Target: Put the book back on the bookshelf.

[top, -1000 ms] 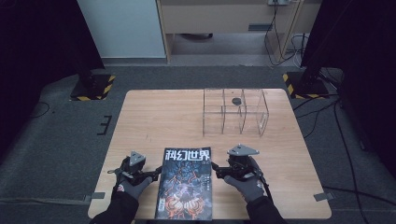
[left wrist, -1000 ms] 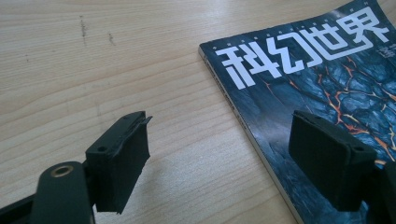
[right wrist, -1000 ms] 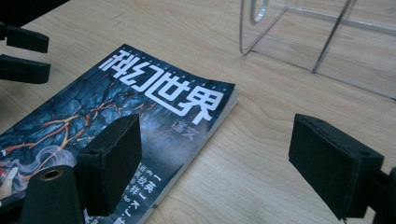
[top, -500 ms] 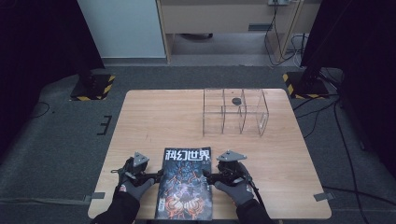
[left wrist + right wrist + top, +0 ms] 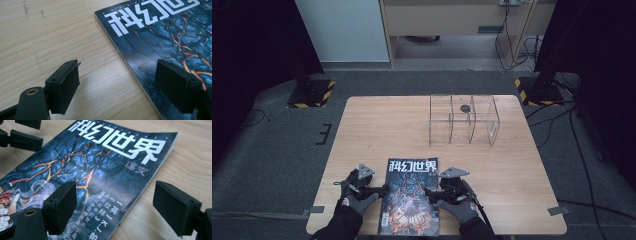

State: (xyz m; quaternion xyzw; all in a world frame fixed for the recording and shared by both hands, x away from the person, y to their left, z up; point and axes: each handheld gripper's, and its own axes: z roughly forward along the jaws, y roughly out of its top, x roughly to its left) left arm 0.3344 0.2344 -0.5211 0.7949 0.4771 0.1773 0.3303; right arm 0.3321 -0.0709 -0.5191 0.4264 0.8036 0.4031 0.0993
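- At the near edge of the wooden surface (image 5: 377, 125), two gloved hands each hold a pair of tongs, one on either side of a magazine (image 5: 411, 195).
- The magazine lies flat, cover up, its lower end at the near edge of the surface; the cover is dark blue with orange cracks like lava and large white Chinese title characters across the top.
- The left tongs (image 5: 373, 189) sit at the magazine's left edge. In the left gripper view (image 5: 126, 83) the jaws are spread wide: one jaw hangs over bare wood, the other over the cover, with the magazine's spine (image 5: 117, 47) running between them. Whether either jaw touches the magazine cannot be told.
- The right tongs (image 5: 438, 190) sit at the magazine's right edge. In the right gripper view (image 5: 116, 206) the jaws are also spread wide, one above the cover and one above the wood, straddling the page edge; they pinch nothing.
- The left tongs' jaws also show at the top left corner of the right gripper view, across the cover.
- Farther off, on the right far part of the surface, stands a clear acrylic organiser (image 5: 463, 120) with compartments, well apart from the magazine.
- A small dark round object (image 5: 465, 107) lies in a rear compartment of it.
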